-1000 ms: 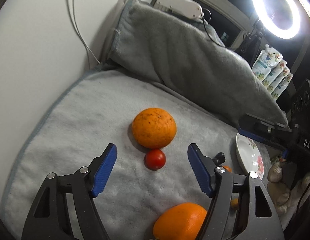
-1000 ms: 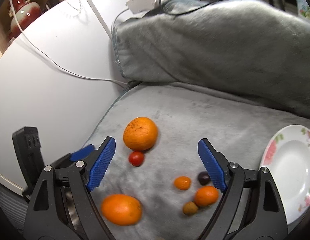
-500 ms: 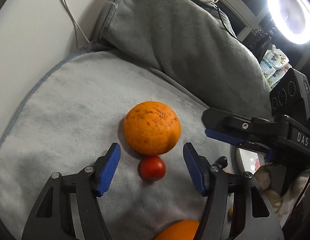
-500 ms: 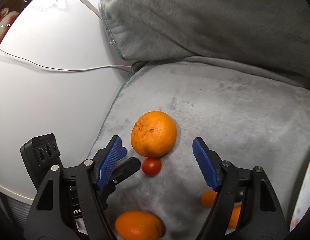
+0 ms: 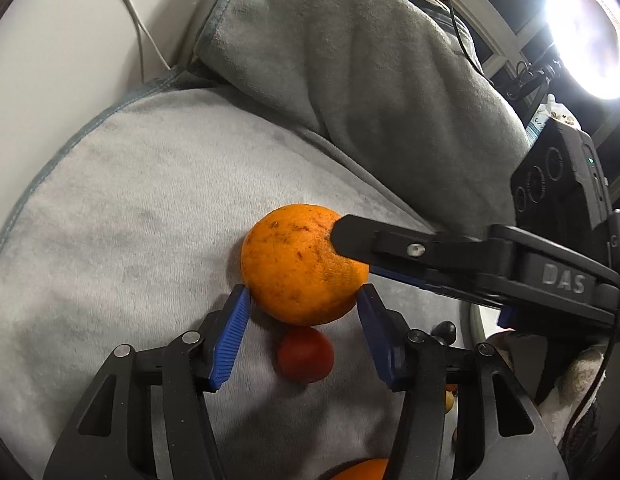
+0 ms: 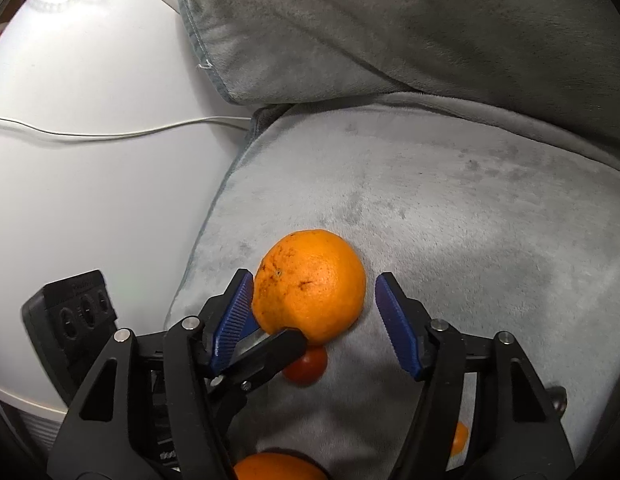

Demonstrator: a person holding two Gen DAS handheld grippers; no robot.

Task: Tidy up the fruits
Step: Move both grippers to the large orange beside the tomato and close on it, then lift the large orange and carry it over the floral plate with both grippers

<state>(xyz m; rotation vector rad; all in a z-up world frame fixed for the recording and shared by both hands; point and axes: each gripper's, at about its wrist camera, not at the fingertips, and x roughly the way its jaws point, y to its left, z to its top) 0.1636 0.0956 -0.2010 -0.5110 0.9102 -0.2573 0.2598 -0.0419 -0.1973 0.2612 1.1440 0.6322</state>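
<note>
Within the last second both open grippers, left gripper point(image 5: 304, 300) and right gripper point(image 6: 313, 284), have closed in on the large orange point(image 5: 304, 264), cherry tomato point(image 5: 305, 354) at its 6 o'clock, so a grasp seems imminent.

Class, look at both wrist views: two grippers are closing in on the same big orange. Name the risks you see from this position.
1. Both the left gripper and right gripper straddle the same large orange; their jaws look crowded and may collide.
2. The small red tomato sits against the orange, between the left jaws; closing could squash or flick it.
3. The orange rests on a soft grey blanket; a nudge might roll it away.
</note>
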